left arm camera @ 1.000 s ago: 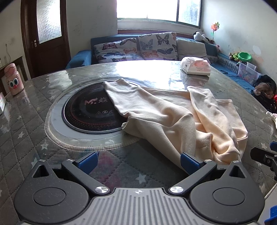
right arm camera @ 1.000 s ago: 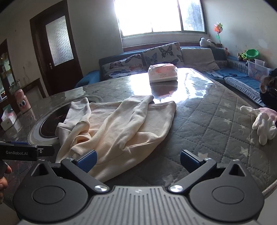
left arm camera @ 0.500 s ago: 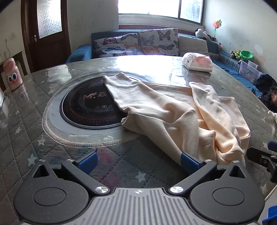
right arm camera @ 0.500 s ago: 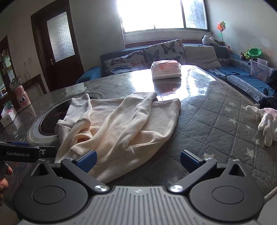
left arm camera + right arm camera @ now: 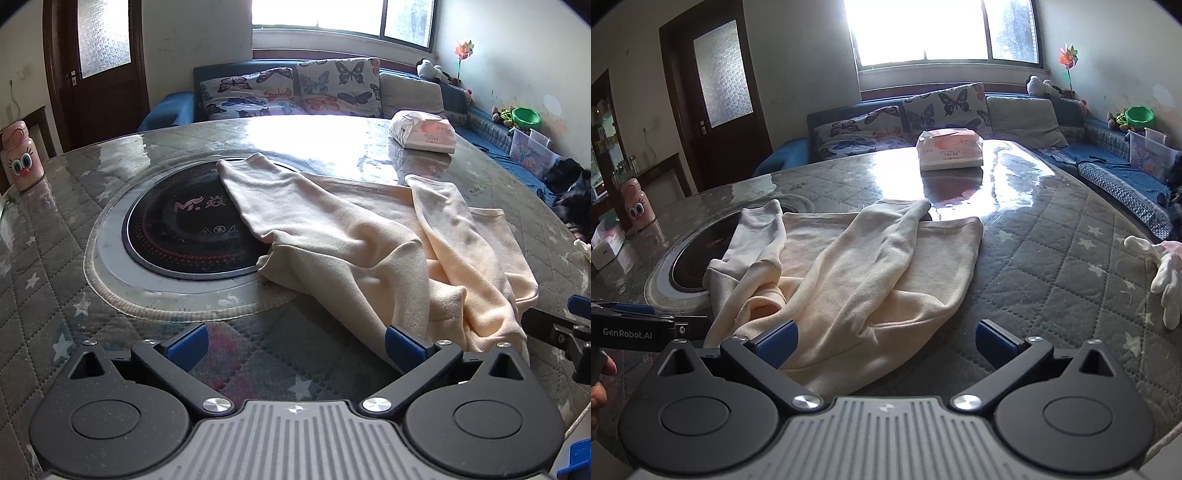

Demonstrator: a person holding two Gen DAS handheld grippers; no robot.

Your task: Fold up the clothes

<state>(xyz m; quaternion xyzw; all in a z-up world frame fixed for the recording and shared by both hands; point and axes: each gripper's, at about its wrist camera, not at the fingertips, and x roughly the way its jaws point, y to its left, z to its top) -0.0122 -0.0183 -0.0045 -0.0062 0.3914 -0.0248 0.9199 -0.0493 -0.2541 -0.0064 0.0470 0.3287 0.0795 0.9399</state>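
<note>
Both grippers open, white glove (image 5: 1165, 273) only in right view

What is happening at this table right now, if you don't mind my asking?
A person holds a gripper in each hand, set to fold a cream sweatshirt lying crumpled on the table. One sleeve drapes over the built-in cooktop. Both the left gripper and the right gripper are open at the garment's near edge, holding nothing. A tissue pack sits at the far side, and folding has not begun.
</note>
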